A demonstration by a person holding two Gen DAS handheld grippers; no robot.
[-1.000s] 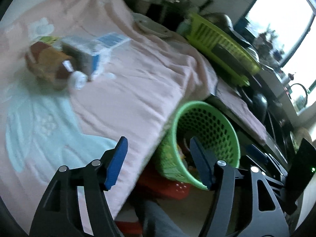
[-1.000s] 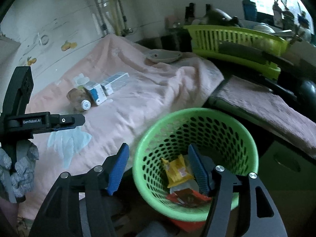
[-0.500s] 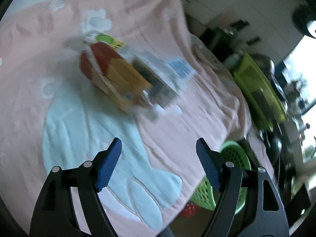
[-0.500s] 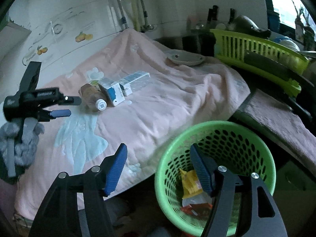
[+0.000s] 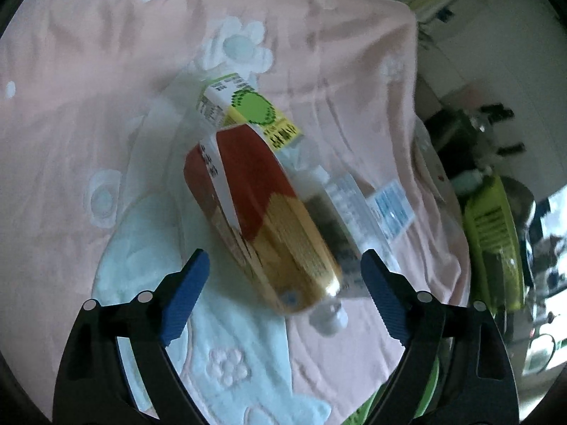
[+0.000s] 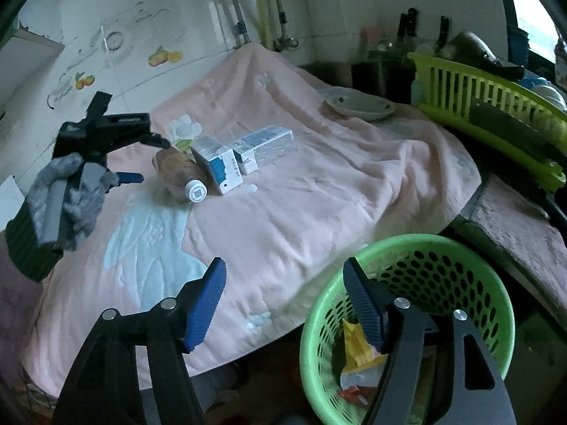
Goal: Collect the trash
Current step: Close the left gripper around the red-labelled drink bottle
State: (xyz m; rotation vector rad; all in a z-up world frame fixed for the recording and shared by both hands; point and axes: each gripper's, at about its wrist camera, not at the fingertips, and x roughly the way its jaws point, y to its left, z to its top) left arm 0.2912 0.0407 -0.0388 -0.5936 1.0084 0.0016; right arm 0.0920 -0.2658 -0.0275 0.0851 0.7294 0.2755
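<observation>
A plastic bottle (image 5: 269, 226) with a red and gold label and a white cap lies on the pink cloth (image 5: 88, 53); it also shows in the right wrist view (image 6: 180, 177). My left gripper (image 5: 283, 290) is open, its jaws on either side of the bottle's cap end, just above it; the right wrist view shows it (image 6: 141, 159) beside the bottle. Two blue-and-white cartons (image 6: 244, 152) and a yellow-green wrapper (image 5: 248, 113) lie next to the bottle. My right gripper (image 6: 283, 304) is open and empty above the table's front edge, beside the green basket (image 6: 471, 258) holding wrappers.
A shallow dish (image 6: 359, 106) sits at the back of the cloth. A yellow-green dish rack (image 6: 496, 106) stands at the right. Pipes and a tiled wall (image 6: 177, 17) are behind the table. A grey towel (image 6: 514, 219) covers the counter beside the basket.
My left gripper has swung away from the basket to the trash pile and closed in on the bottle. My right gripper has drawn back a little from the basket.
</observation>
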